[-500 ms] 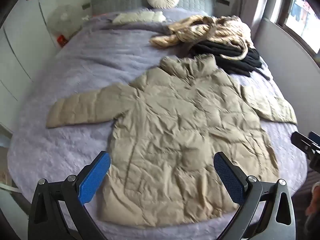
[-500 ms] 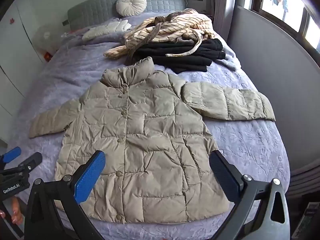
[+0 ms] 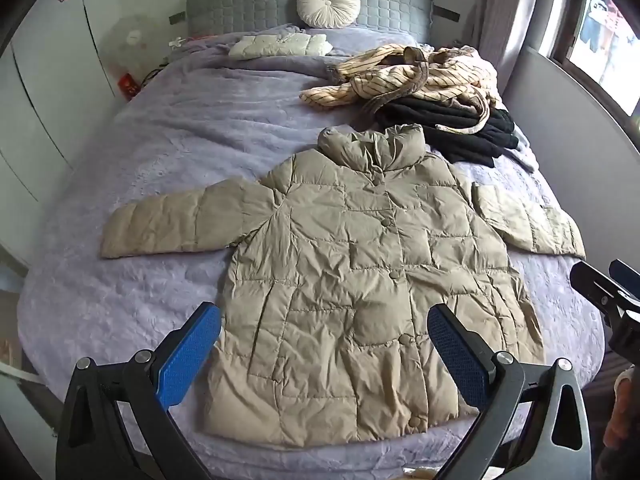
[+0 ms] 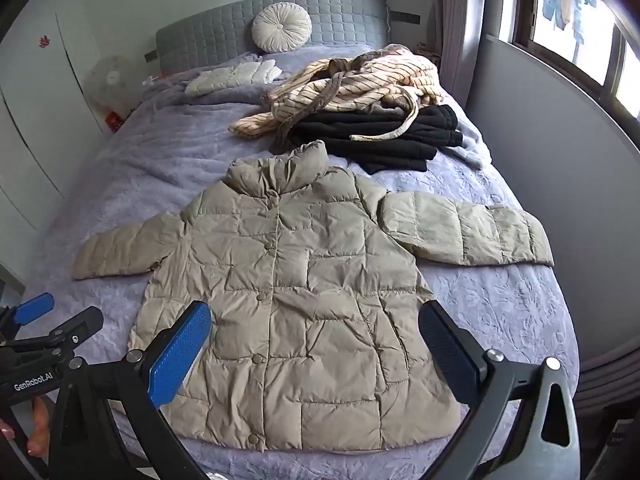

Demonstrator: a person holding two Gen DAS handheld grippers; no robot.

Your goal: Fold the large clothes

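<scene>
The puffer coat (image 3: 352,280) lies face up and buttoned on the bed (image 3: 180,152), sleeves spread to either side, collar toward the headboard, so every edge is reachable from the foot where I stand. My left gripper (image 3: 324,356) and right gripper (image 4: 316,352) both hover above its hem with fingers spread wide and nothing between them, ready for a sleeve each. The striped garment (image 4: 360,80) and black clothes (image 4: 384,136) sit piled near the collar, clear of the folding space.

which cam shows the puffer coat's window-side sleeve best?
Right wrist. The sleeve lies whole and flat on the bedspread, cuff to shoulder. In the left wrist view the same sleeve sits squeezed at the frame's edge, foreshortened.
</scene>
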